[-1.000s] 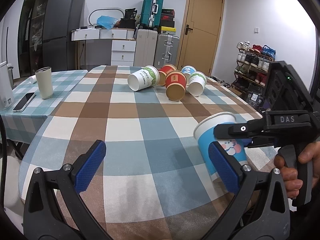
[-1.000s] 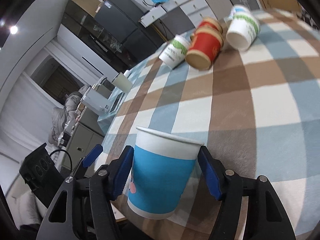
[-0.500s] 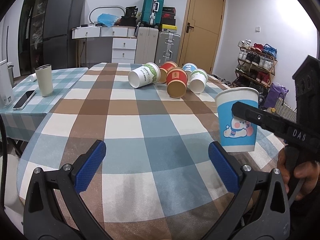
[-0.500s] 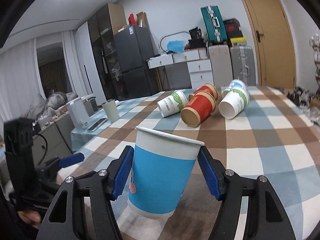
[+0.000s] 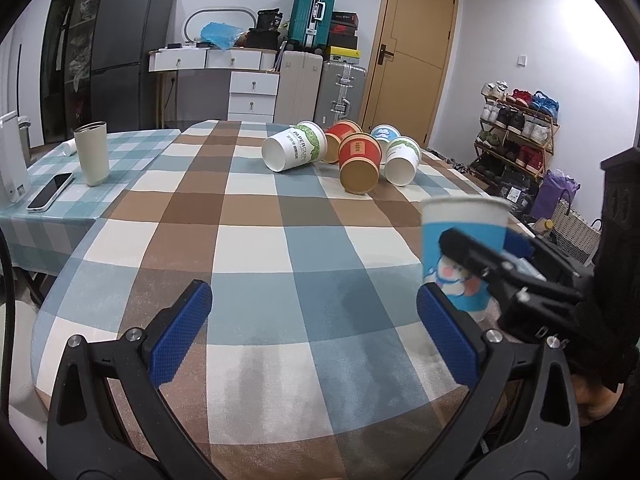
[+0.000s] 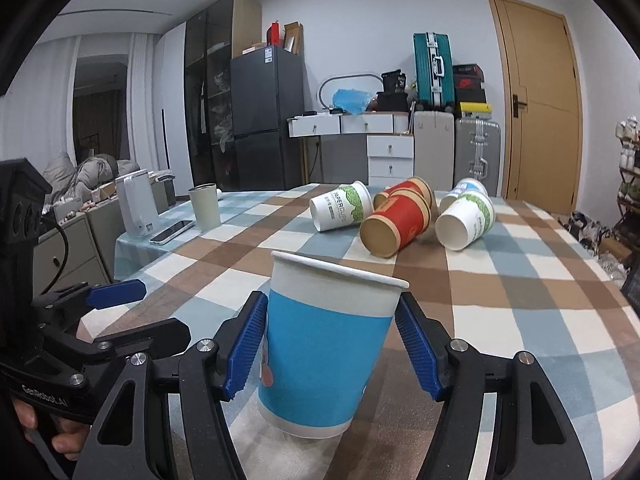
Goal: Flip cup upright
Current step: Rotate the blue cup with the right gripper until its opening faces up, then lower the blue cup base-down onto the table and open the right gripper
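Note:
A blue and white paper cup (image 6: 326, 354) stands upright between the blue pads of my right gripper (image 6: 332, 354), which is shut on it at the near edge of the checked table (image 6: 500, 320). Its base is at or just above the cloth; I cannot tell which. The same cup (image 5: 460, 256) shows at the right of the left wrist view, held by the right gripper (image 5: 520, 276). My left gripper (image 5: 316, 336) is open and empty over the table's near edge, left of the cup. It also shows in the right wrist view (image 6: 116, 294).
Several paper cups lie on their sides at the far end: a white and green one (image 5: 294, 152), a red one (image 5: 358, 162), another white one (image 5: 402, 162). A beige tumbler (image 5: 93, 152) and a phone (image 5: 50, 192) sit far left. A shoe rack (image 5: 516, 136) stands right.
The right gripper has turned the blue cup from tilted to upright and lowered it toward the table at its near right. The left gripper has stayed open and still.

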Demonstrator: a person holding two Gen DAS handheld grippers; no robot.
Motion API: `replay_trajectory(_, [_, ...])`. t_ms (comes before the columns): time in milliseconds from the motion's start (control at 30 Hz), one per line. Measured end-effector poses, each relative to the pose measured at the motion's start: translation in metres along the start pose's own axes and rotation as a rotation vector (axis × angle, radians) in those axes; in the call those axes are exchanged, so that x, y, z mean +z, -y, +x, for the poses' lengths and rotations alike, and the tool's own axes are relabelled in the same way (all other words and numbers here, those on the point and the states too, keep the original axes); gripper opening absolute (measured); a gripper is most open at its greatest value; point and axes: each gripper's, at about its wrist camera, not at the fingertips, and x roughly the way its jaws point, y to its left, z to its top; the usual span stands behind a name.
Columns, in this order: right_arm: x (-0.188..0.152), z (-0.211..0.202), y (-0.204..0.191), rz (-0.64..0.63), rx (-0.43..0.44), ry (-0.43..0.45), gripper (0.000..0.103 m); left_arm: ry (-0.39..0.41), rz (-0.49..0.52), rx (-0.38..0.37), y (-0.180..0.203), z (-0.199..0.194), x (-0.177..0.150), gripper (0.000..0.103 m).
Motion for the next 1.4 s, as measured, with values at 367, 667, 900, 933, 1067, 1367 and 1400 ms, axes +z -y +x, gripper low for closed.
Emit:
replay_trajectory(367, [-0.014,-0.017,-0.003,-0.078,0.071,-0.046,0.063,0.006,-0.005,0.0,-0.001,-0.002,0.002,0.102])
replay_trajectory(667, [-0.024,-0.026,-0.004,-0.126,0.095,-0.037,0.06,0.004,-0.005,-0.002,-0.001,-0.003,0.002,0.102])
replay_trajectory(900, [-0.023,-0.013,-0.004,-0.137,0.038,-0.012,0.06,0.004,-0.004,-0.001,-0.001,-0.003,0.001,0.102])
replay_trajectory(933, [-0.023,-0.012,-0.004,-0.138,0.039,-0.01,0.061,0.003,-0.004,-0.001,-0.001,-0.003,0.002,0.102])
replay_trajectory(1067, [-0.023,-0.012,-0.004,-0.136,0.05,-0.016,0.065,0.004,-0.003,-0.001,0.0,-0.003,0.001,0.102])
replay_trajectory(1367, [-0.015,-0.035,0.004,-0.131,0.055,0.055,0.103,0.012,0.017,-0.019,0.006,-0.003,0.0,0.102])
replay_trajectory(1400, [-0.014,-0.039,0.009,-0.117,0.051,0.06,0.103,0.016,0.019,-0.021,0.007,-0.004,0.0,0.102])
